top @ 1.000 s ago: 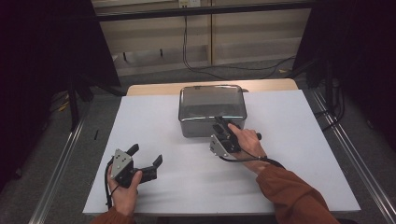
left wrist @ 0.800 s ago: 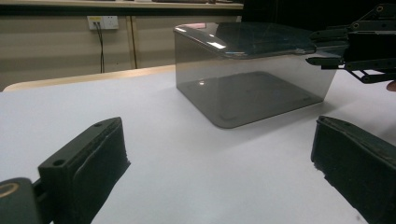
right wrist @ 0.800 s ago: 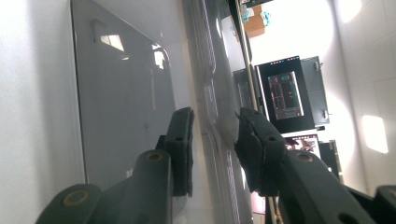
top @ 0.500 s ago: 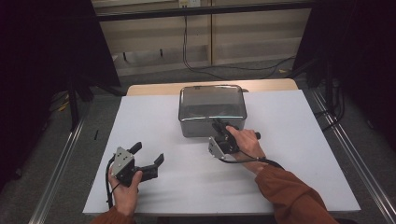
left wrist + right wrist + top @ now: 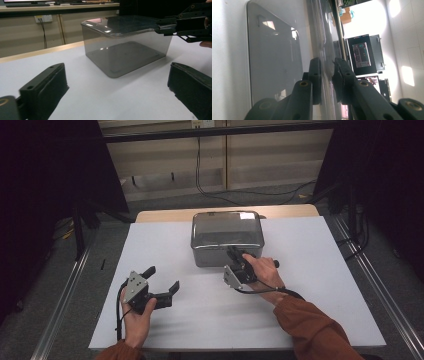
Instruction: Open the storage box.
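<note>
The clear box (image 5: 227,237) on the worktop (image 5: 320,285) has been pinched at its near rim by the right hand-held gripper (image 5: 236,256), whose jaws have just closed, lifting's still left, while the left hand-held gripper (image 5: 162,279) is held wide open well off to the side.

A: High view is pretty dim, dark at both sides, only the white bench (image 5: 310,285) catches light from above. Glare on the box lid (image 5: 227,222), soft shadows under the hands.

B: Yeah, and the left tool (image 5: 117,97) view has its near jaws blurry, box sharp. The right tool (image 5: 327,82) view is blown out white at the right, reflections smeared across the lid.
</note>
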Available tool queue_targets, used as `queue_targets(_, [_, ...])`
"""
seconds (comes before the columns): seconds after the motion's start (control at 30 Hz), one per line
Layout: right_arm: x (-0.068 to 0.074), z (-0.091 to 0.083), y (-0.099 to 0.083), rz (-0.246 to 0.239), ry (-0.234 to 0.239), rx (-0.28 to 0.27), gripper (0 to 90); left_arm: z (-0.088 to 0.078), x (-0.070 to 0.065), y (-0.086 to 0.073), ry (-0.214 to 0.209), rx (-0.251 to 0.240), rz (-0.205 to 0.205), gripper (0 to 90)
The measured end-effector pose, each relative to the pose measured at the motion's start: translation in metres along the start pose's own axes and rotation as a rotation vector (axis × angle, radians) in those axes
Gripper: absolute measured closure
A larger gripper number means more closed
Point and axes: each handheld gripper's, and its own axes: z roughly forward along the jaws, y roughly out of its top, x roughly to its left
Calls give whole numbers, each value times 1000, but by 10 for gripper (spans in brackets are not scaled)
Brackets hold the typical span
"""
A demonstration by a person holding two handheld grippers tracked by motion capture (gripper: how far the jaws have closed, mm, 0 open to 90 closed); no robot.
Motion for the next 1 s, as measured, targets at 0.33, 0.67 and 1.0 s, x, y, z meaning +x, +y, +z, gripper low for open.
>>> queue_targets(0.33, [-8, -2, 1, 15, -8, -6, 778, 17, 4, 6, -31, -7, -14, 20])
queue_targets(0.67, [-12, -2, 1, 23, -16, -17, 780, 42, 7, 23, -23, -35, 9, 21])
queue_targets(1.0, [-17, -2, 1, 33, -25, -23, 784, 67, 10, 28, -37, 22, 34, 41])
